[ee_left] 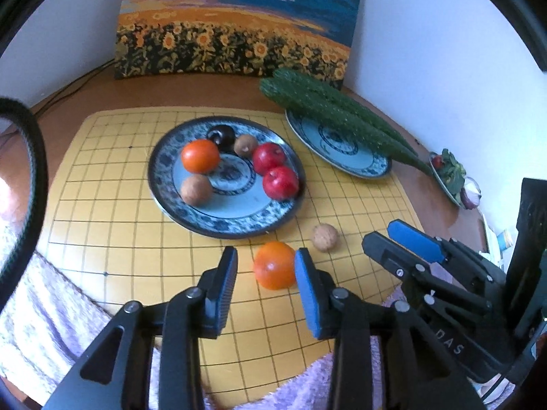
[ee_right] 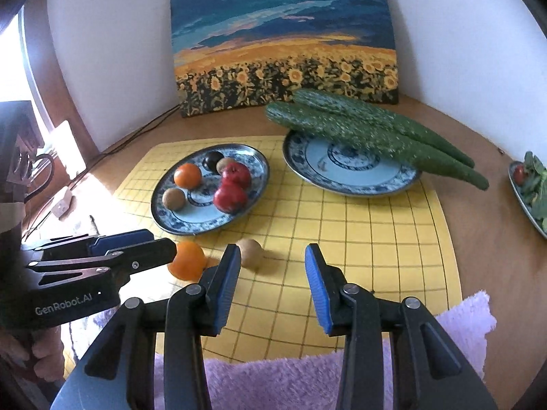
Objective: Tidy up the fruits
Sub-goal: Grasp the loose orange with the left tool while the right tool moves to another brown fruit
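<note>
A blue-patterned fruit plate (ee_left: 164, 184) (ee_right: 160, 212) holds an orange (ee_left: 200, 155), two red apples (ee_left: 280, 181), two kiwis (ee_left: 196, 189) and a dark plum (ee_left: 222, 135). A loose orange (ee_left: 274, 270) (ee_right: 187, 264) and a loose kiwi (ee_left: 324, 236) (ee_right: 250, 252) lie on the yellow grid mat (ee_left: 136, 239). My left gripper (ee_left: 266, 266) is open, its fingertips just short of the loose orange, right pad beside it. My right gripper (ee_right: 271, 263) is open and empty, the loose kiwi just beyond its left finger; it also shows in the left wrist view (ee_left: 393, 239).
A second blue plate (ee_left: 342, 157) (ee_right: 348, 177) at the back right carries two long cucumbers (ee_left: 342, 116) (ee_right: 369, 133). A sunflower painting (ee_left: 236, 24) leans on the wall. A dish of greens (ee_right: 530, 184) sits far right. A purple towel (ee_right: 290, 376) covers the near edge.
</note>
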### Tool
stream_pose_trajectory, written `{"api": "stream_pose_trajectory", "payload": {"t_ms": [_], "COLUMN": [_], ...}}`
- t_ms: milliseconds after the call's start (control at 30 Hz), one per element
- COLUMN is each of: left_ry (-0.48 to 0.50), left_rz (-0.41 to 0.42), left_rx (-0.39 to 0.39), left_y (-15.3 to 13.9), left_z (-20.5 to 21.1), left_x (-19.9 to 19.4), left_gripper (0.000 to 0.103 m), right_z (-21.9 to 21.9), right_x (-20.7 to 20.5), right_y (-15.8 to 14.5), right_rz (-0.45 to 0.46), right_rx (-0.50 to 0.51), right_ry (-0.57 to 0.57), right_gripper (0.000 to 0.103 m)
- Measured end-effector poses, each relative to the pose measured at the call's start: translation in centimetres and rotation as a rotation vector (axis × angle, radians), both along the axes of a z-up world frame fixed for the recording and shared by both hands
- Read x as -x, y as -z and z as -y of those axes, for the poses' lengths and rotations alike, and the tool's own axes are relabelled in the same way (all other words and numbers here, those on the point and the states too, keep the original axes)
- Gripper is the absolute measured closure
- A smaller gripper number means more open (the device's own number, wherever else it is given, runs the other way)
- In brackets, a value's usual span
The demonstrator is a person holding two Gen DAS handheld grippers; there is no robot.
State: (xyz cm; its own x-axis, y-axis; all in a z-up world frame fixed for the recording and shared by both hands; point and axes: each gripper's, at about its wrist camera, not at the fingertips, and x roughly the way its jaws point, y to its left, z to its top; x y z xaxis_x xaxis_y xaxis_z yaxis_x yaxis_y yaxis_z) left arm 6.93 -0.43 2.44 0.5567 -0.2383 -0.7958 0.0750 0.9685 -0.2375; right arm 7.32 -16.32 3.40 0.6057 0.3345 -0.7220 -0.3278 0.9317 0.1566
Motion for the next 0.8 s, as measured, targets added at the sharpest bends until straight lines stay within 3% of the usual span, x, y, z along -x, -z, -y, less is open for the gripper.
{"api": "stream_pose_trajectory", "payload": {"t_ms": [800], "left_ry": [-0.039], "left_rz": [-0.032], "left_rx": [-0.088], "left_y": [2.1], "left_z": [2.3], "left_x": [-1.0], "left_gripper": [0.065], "right_z": [2.1], "right_x": [0.2], "right_y": [1.7], "right_rz": [-0.019], "right_rx": [-0.072], "right_ry": [-0.001], "right_gripper": [0.062]}}
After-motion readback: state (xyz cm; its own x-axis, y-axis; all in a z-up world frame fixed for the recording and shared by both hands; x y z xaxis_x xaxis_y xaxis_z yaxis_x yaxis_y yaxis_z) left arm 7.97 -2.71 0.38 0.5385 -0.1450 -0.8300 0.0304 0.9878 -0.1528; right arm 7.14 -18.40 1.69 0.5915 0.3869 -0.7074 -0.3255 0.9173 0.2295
